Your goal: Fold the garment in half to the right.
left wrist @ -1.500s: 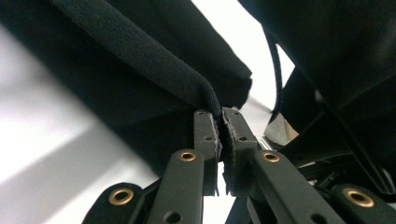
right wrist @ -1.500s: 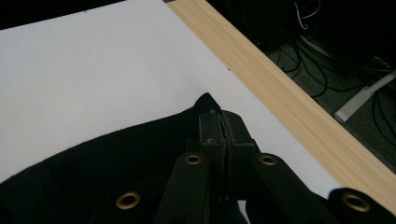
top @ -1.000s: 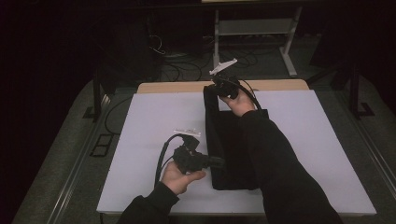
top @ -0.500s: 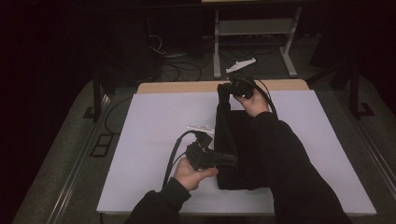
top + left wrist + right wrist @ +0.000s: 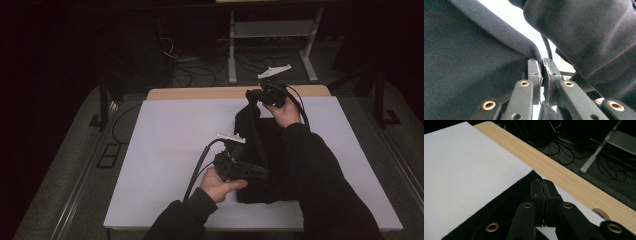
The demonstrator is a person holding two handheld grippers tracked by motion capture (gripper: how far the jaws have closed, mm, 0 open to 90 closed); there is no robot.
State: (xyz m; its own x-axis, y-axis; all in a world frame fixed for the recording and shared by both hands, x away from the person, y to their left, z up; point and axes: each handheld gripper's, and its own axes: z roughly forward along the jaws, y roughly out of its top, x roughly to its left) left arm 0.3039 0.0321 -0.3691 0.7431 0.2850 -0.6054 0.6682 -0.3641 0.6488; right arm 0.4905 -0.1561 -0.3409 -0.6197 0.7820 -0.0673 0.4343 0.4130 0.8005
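Dim lab, loose floor cables (image 5: 175,55), metal stand (image 5: 272,35)

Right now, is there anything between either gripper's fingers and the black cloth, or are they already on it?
Nothing stands between. The left gripper is shut on a folded edge of the black cloth near the person's side, and the right gripper is shut on its far corner. The white table cover beside the cloth looks bare.

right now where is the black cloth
In the high view the black cloth lies right of centre on the white sheet, its far corner pinched by the right tool near the wooden table edge.
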